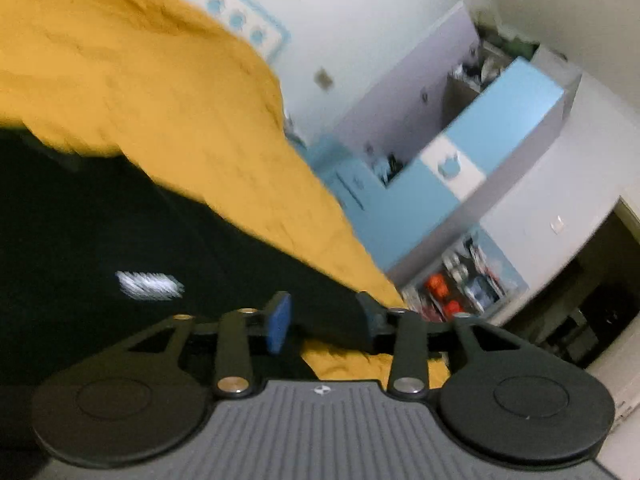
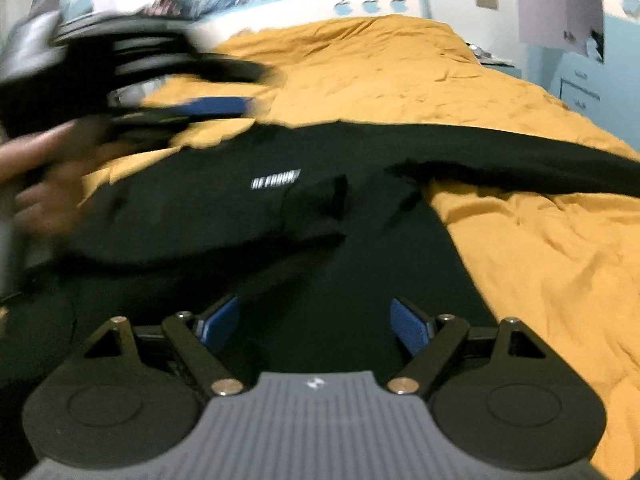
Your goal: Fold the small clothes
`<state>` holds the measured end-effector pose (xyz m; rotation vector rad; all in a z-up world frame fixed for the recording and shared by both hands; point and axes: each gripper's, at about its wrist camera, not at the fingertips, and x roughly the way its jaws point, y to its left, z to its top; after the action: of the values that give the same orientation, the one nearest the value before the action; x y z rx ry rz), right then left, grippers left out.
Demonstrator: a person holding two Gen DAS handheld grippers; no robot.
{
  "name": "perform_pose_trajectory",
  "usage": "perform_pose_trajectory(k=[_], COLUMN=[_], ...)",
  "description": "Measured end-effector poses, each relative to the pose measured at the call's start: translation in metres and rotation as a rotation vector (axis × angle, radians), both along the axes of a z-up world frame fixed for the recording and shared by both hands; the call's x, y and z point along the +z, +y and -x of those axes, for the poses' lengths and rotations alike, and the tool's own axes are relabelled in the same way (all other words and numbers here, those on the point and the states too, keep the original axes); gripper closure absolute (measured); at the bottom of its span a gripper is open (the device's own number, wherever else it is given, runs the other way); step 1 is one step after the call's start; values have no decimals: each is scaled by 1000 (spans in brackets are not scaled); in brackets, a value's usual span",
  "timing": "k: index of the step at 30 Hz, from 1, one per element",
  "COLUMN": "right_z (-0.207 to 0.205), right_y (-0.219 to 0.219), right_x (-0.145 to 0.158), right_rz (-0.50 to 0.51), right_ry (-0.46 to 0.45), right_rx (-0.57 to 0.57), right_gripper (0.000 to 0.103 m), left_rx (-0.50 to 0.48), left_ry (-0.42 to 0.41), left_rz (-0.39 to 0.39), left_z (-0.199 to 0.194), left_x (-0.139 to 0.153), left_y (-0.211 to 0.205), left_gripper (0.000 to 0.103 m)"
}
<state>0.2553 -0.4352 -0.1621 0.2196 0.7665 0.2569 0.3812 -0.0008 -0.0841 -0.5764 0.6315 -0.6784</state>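
On the bed (image 2: 540, 240), spread with a mustard-yellow cover, lies the black garment (image 2: 280, 208), flat and partly doubled over, with a small white printed label (image 2: 275, 178) near its middle and one sleeve (image 2: 520, 160) stretched out to the right across the cover. The right tool (image 2: 316, 322) hovers low over the near part of the garment with its blue pads (image 2: 408, 326) standing wide apart and nothing between them. The left tool (image 1: 324, 320) also stands apart at the jaws, about halfway, above the dark cloth near the garment's edge; no cloth is pinched between its pads. From the right wrist view the left tool appears as a blurred shape at the upper left, with a hand (image 2: 44, 176) gripping it. Beyond the bed stand a white wall (image 1: 360, 8) and a blue-and-white cupboard (image 1: 480, 152) with cluttered shelves.
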Motion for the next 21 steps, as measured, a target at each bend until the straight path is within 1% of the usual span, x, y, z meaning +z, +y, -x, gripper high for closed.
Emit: perform_pose_trajectory(k=[1,2,4,5,6,7,8,10,11,13,14,16,17,18,19,21], right_z=[-7,-15,-40,-52,-65,-78,-96,-130,-143,-166,-171,-180,-180,-179,-176,-166], right_y=[-4,-9,-17,-19,-18,-16,-14,-5,0,10,16,26,28,28,25,16], right_x=[1,1,-1,-1,-2,-5,-8,-23,-31,-47,-51,-59,-59,-53,-44,-25], right_rz=[-40,-78,-163,-197,-220,-225,-227,-223,-230,-251,-252,-263,-273,-274,-270,-236], right_ry=[-7,-13,-10,-13,-26,-28,-14,54,97,174,198,225,232,213,174,74], right_rx=[-8,-22,-43,-49,-59,-60,-60,-67,-75,-69,-64,-58,-49,-67,-72,-91], right_gripper=[25,26,28,29,32,32,33,37,42,44,46,81,101,102,102,103], left_rx=[36,72,157,206,249,307,352,429,462,509,535,555,566,567,564,554], left_ry=[-7,-8,9,25,42,77,109,171,203,245,264,284,293,303,310,314], left_rz=[-12,-29,-94,-136,-164,-185,-184,-146,-120,-85,-86,-70,-59,-55,-54,-65], left_z=[6,13,30,36,40,45,55,57,57,56,58,52,52,48,45,49], left_x=[5,8,9,5,-1,-9,-18,-38,-48,-67,-69,-79,-81,-84,-84,-86], left_y=[23,45,84,107,123,145,161,192,203,220,224,227,231,229,227,231], left_gripper=[47,46,46,46,46,46,46,46,46,46,46,46,46,46,46,46])
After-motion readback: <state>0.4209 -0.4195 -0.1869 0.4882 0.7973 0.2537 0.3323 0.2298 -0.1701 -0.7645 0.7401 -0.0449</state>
